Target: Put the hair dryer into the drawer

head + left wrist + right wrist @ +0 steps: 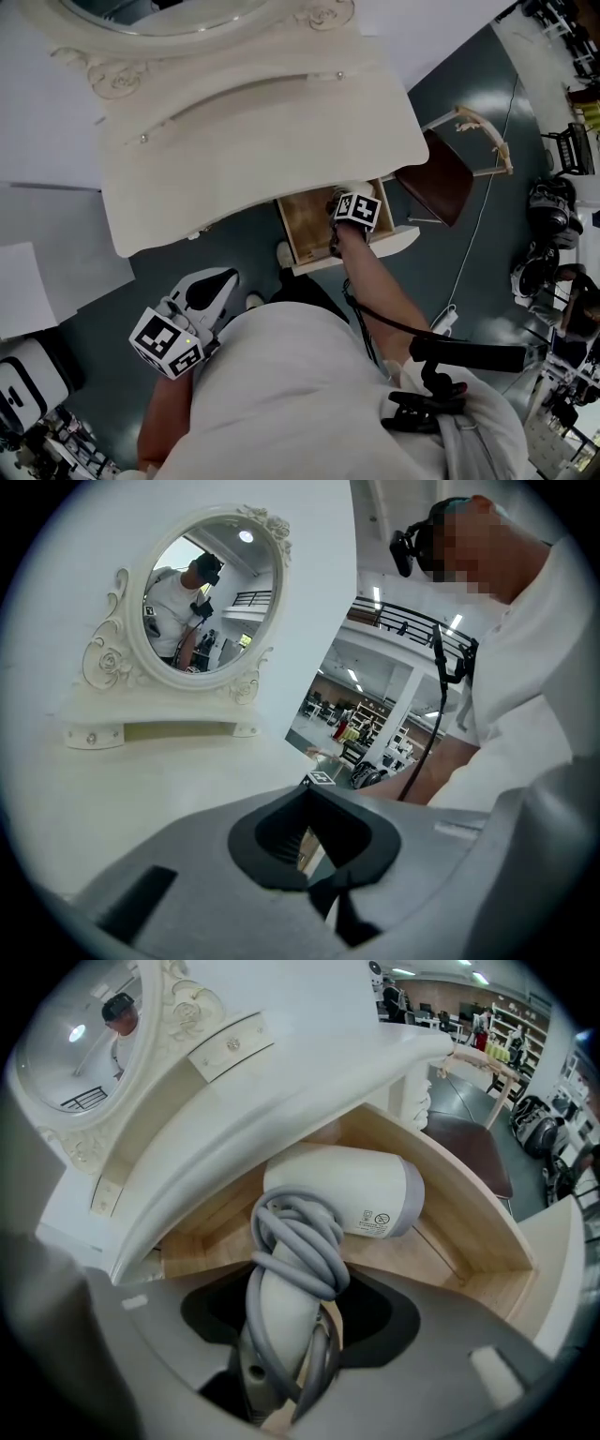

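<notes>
White hair dryer is clamped by its cord-wrapped handle in the right tool, head at twelve o'clock from it, barrel lying nine-to-three, within the open wooden drawer.

the person wears a white short-sleeved shirt and a black head-mounted camera; a thin black cable hangs from it. the grey plastic left gripper and right gripper each carry a cube with black-and-white square markers.
</notes>
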